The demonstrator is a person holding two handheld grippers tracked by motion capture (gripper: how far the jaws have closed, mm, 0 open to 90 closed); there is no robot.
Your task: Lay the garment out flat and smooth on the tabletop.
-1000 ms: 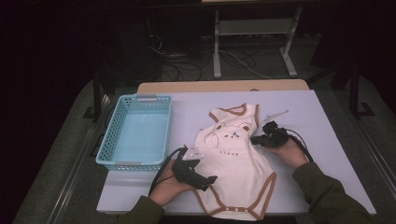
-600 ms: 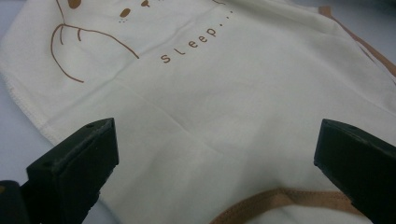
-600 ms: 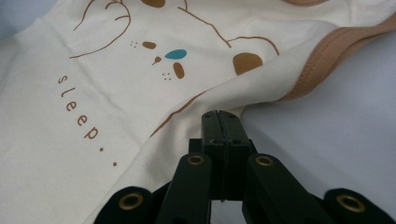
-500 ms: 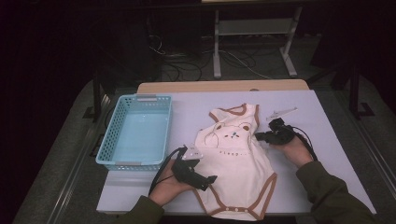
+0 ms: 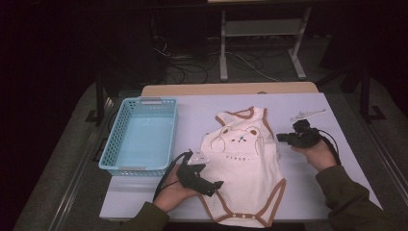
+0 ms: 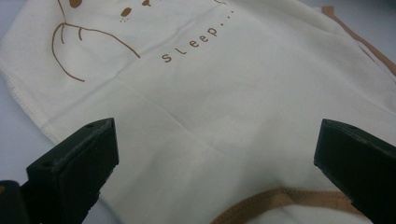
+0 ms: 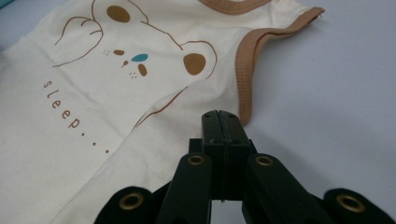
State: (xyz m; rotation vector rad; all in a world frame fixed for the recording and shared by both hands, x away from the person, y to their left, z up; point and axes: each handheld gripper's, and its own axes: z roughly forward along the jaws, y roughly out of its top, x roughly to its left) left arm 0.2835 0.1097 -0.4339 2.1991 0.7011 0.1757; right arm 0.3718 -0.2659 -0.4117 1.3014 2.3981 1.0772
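A cream baby bodysuit [image 5: 243, 166] with brown trim, a bear drawing and the word "sleep" lies flat in the middle of the table. My left gripper [image 5: 217, 185] rests at its lower left edge. In the left gripper view the left gripper [image 6: 215, 163] stands wide open, low over the bodysuit [image 6: 224, 93], with nothing pinched. My right gripper [image 5: 284, 138] is just off the garment's right side, near the armhole. In the right gripper view the right gripper [image 7: 222, 126] is shut with no cloth between its jaws, in front of the brown armhole trim [image 7: 245, 79].
A light blue plastic basket [image 5: 109, 147] stands on the left of the table, with nothing in it. A thin pale strip [image 5: 308, 114] lies at the back right. Bare pale table top [image 5: 332, 120] surrounds the garment; the person's sleeves come in from the front edge.
The right gripper, still shut, has drifted a little to the right and away from the bodysuit's side, rising slightly. The left gripper has stayed put.
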